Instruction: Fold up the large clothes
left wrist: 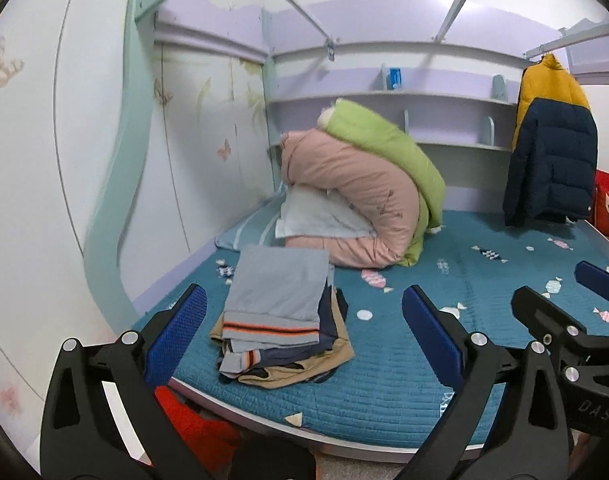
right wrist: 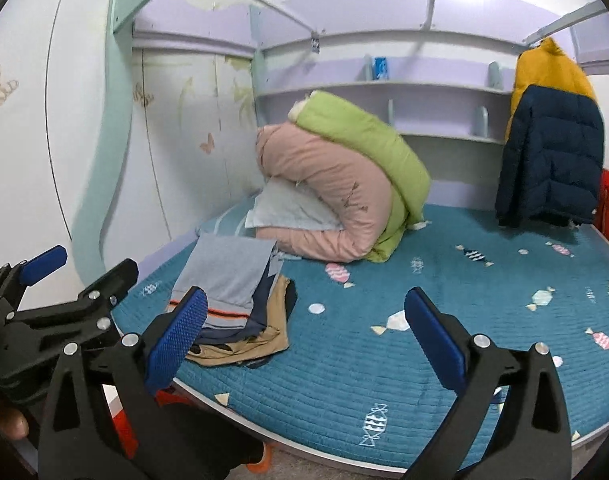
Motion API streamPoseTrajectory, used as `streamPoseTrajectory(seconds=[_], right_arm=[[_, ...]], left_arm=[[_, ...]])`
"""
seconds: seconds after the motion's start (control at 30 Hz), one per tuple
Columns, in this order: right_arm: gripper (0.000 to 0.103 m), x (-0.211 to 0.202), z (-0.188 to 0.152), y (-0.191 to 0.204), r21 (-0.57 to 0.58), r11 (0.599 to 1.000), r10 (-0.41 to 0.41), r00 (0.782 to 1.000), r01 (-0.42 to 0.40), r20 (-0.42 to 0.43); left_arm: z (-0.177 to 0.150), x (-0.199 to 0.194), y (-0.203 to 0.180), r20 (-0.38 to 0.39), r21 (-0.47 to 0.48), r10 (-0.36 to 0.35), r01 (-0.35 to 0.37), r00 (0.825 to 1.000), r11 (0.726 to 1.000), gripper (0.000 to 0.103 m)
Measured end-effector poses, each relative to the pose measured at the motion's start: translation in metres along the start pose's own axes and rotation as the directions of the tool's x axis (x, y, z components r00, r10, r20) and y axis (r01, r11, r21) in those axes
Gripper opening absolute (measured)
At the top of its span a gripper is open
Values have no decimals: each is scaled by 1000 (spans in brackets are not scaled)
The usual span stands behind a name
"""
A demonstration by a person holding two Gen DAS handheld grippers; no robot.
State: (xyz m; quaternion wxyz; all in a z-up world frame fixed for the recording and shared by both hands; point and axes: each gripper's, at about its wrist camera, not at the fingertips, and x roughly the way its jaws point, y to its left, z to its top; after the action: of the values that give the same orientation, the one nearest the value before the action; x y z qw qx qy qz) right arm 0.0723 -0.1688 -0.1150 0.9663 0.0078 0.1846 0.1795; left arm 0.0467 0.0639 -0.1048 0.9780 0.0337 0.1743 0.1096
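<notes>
A stack of folded clothes (left wrist: 276,320) lies near the front left edge of the bed, a grey garment with orange stripes on top, dark and tan ones beneath; it also shows in the right wrist view (right wrist: 236,300). My left gripper (left wrist: 304,320) is open and empty, held above the bed's front edge with the stack between its fingers in view. My right gripper (right wrist: 306,320) is open and empty, to the right of the stack. The right gripper shows at the left view's right edge (left wrist: 560,292); the left gripper shows at the right view's left edge (right wrist: 76,268).
The bed has a teal quilted cover (left wrist: 444,360) with candy prints. Rolled pink and green duvets (left wrist: 364,196) lie at the back. A yellow and navy puffer jacket (left wrist: 552,140) hangs at the right. Something red (left wrist: 192,420) lies below the bed's front edge. Shelves line the back wall.
</notes>
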Motion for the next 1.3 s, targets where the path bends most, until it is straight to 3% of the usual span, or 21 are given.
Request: streamPoseTrajectory(seconds=[0.33,0.53,0.87,1.3], right_arm=[[95,-72,8,-10,-5,993,-114,983,116,145],[95,-100,11,-15,11,990,-141,970,142,196],[95,-122,13,-19,23,989,-149,963,148,227],[95,-130,13,-16,20,989,-148,959,147,240]], left_arm=[[15,-57,-19,100,18,-54,53,993,998,98],[24,-84,-26,158,29,-64,60,985,998,98],[30,-111,-31,200,36,-58,51,978,998,98],[27,-117,-32,203,31,-56,51,977,998,98]])
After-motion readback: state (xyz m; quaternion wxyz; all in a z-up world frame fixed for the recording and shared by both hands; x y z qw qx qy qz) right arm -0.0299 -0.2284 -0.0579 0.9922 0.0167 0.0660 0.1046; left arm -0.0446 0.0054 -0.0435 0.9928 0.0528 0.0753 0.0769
